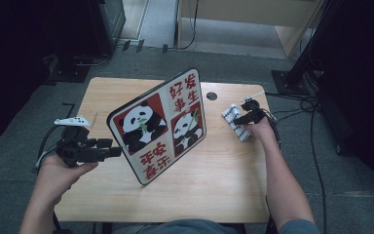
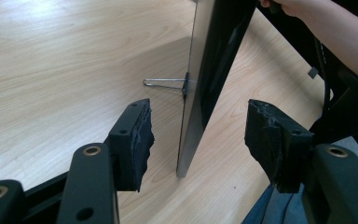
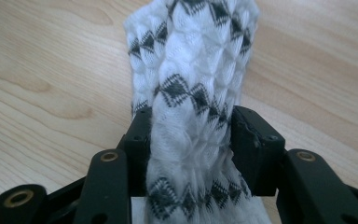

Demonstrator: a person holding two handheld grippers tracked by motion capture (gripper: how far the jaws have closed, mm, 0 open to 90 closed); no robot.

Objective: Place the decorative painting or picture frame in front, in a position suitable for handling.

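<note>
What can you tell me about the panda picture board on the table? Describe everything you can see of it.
The panda picture board is a thin, flat, rounded-corner panel. Its front shows two pandas on red squares and red Chinese characters on white squares. It stands tilted on its lower edge on the wooden table, turned diagonally. A thin metal wire stand juts from its plain pale back down to the tabletop. Its left edge sits between the open left tongs, whose pads are not touching it.

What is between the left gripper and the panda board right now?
Nothing visible. The left gripper has its jaws open on either side of the panda board, whose edge stands in the gap; neither pad touches it.
</note>
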